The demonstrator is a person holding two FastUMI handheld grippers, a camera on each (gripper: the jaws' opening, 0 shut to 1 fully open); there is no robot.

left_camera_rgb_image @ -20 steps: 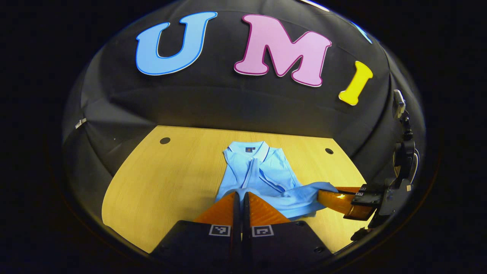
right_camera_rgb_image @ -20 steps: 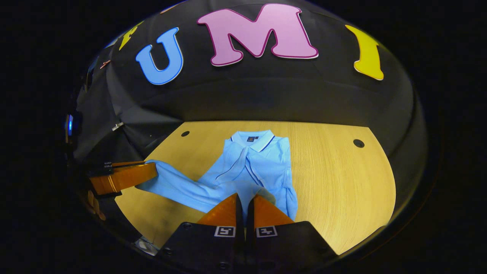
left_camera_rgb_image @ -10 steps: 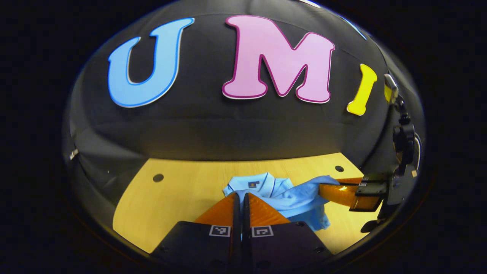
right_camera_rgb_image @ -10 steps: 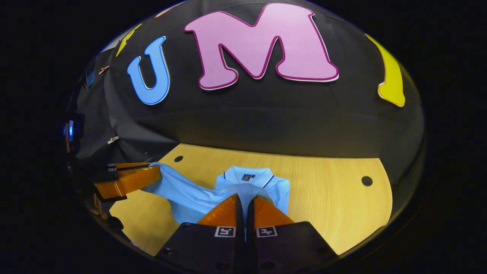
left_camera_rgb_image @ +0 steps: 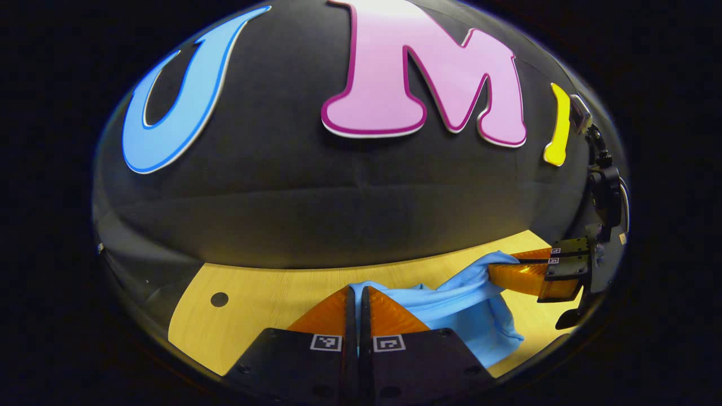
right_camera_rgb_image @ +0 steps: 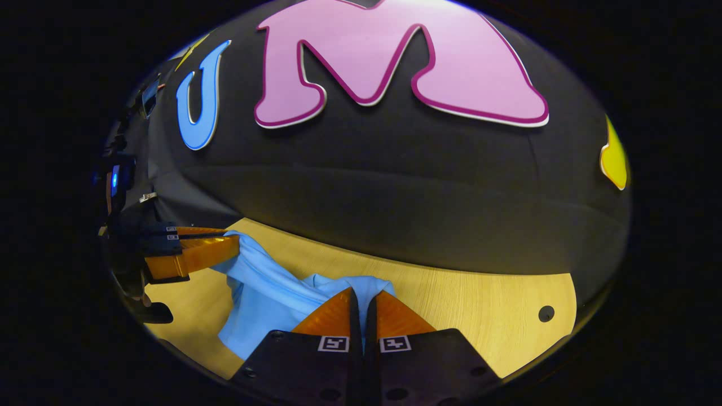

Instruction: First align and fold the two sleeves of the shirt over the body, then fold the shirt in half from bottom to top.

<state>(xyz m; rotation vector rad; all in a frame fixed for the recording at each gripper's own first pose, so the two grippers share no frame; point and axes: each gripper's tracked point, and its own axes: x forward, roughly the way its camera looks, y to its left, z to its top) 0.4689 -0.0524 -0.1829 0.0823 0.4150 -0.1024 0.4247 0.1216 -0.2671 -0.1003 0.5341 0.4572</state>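
Compared with 1 second ago, the collar and flat front of the shirt [left_camera_rgb_image: 451,307] have dropped from sight: then the garment lay spread on the wooden table [left_camera_rgb_image: 265,296] with its collar toward the wall, and now a lifted band of light blue cloth hangs between the 2 grippers. The table takes up less of each view than it did, and the booth wall looms larger.

In the left gripper view, the left gripper [left_camera_rgb_image: 357,292] has its 2 fingers pressed nearly together with a strip of blue fabric caught between the tips. From there the cloth stretches rightward to the right gripper [left_camera_rgb_image: 510,265], whose fingers are likewise closed on the fabric edge. A loose fold sags below that span onto the table.

In the right gripper view, the right gripper [right_camera_rgb_image: 361,294] pinches the shirt [right_camera_rgb_image: 265,299] at its fingertips, the gap a thin slit. The cloth runs left and upward to the left gripper [right_camera_rgb_image: 231,243], clamped on the far end, with the rest draping down toward the table [right_camera_rgb_image: 479,304].
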